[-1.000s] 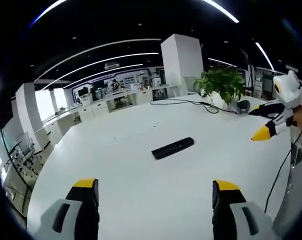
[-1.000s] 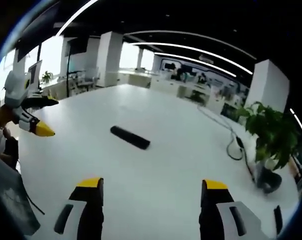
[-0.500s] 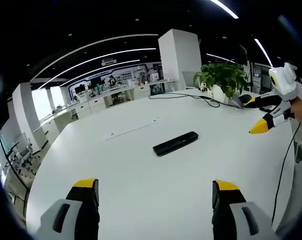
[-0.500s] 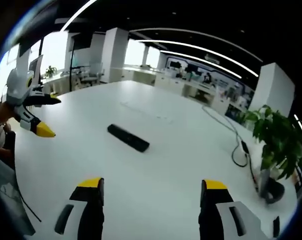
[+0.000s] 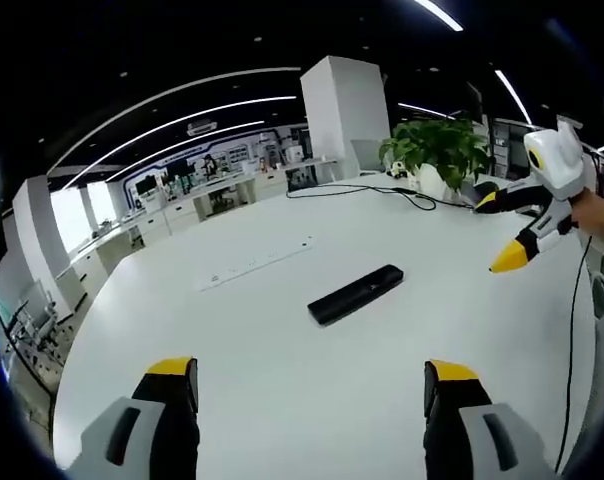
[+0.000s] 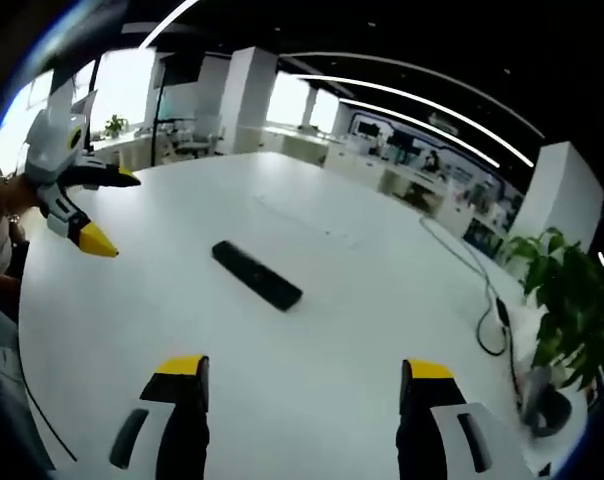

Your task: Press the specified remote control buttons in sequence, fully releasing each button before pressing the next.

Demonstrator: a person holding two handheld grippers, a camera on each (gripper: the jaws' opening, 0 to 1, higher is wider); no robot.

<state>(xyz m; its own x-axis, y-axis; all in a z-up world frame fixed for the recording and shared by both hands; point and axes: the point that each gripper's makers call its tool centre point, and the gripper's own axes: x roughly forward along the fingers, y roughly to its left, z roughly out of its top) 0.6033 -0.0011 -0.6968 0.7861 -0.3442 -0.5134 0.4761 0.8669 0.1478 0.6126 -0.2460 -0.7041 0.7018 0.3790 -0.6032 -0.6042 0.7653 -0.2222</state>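
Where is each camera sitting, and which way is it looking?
Left gripper view: rides on the left gripper, looks forward across the white table at the long black remote control; its own yellow-tipped jaws rise from the bottom, and the right gripper enters from the right.
Right gripper view: rides on the right gripper, faces the same remote control from the other side; the left gripper enters from the left.
Both share the remote control, the table, the green potted plant and a black cable.
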